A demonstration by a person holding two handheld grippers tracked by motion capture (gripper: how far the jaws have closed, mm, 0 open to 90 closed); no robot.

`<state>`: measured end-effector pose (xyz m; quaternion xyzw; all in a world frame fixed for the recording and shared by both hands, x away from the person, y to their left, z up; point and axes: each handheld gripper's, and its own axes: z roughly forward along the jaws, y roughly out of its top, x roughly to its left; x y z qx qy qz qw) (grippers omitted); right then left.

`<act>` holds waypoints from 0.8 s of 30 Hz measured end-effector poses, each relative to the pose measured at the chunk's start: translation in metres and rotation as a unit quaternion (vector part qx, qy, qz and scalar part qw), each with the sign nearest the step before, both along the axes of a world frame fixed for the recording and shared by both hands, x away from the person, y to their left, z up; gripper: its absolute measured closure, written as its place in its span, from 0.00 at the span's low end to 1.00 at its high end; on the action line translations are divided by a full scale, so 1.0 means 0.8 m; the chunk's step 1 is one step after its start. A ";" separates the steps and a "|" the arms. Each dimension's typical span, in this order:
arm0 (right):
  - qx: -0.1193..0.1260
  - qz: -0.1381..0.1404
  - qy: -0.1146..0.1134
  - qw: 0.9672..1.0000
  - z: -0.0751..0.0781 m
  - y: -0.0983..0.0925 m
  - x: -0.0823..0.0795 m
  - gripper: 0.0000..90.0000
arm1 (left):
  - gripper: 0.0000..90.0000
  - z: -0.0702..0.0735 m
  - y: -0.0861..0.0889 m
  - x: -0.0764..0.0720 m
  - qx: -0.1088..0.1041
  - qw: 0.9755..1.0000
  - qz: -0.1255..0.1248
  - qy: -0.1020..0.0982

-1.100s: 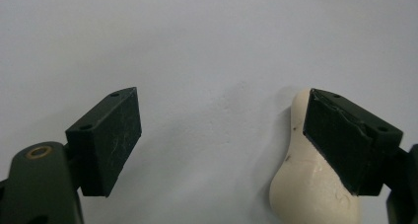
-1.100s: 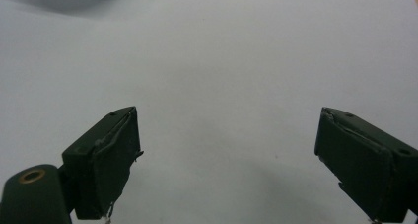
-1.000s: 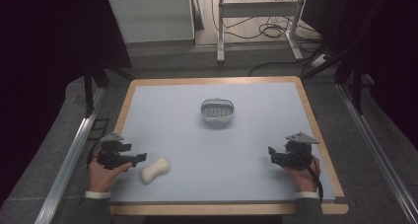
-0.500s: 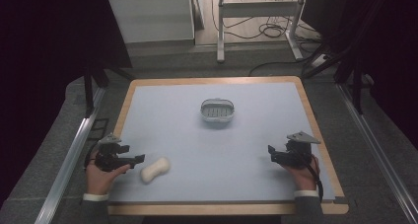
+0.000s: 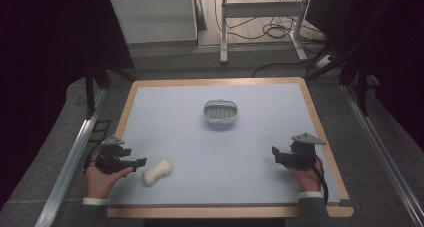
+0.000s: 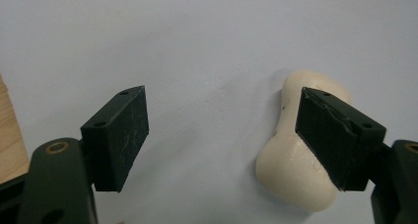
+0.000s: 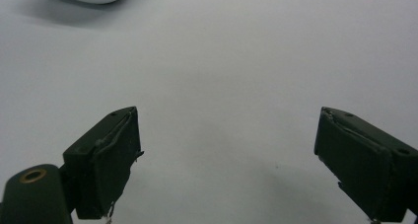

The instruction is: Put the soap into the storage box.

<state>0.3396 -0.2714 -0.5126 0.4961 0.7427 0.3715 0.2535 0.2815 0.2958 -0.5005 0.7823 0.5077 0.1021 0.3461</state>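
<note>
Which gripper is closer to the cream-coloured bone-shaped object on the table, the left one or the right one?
Left. The left gripper is open right beside the cream bone-shaped object, one jaw overlapping it in the left gripper view. The right gripper is open far across the table.

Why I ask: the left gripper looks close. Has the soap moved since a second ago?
No. The soap lies at the same spot, judged against the dish and the table's near edge.

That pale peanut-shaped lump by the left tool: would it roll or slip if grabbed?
The lump looks smooth and rounded, so it may slip between flat pads. Its narrow waist probably offers the surest grip. Lying flat on the table, it seems more apt to slide or spin than roll far.
</note>
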 end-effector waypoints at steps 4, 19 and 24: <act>0.002 -0.004 -0.002 1.000 0.001 -0.001 0.000 0.11 | 0.23 0.003 -0.003 0.000 0.012 1.000 -0.013 0.009; -0.004 -0.002 -0.005 1.000 0.003 0.002 -0.003 0.11 | 0.21 0.032 -0.023 0.000 0.040 0.997 -0.059 0.019; -0.003 -0.001 -0.006 1.000 0.003 0.002 -0.004 0.11 | 0.21 0.035 -0.030 0.002 0.043 0.997 -0.068 0.020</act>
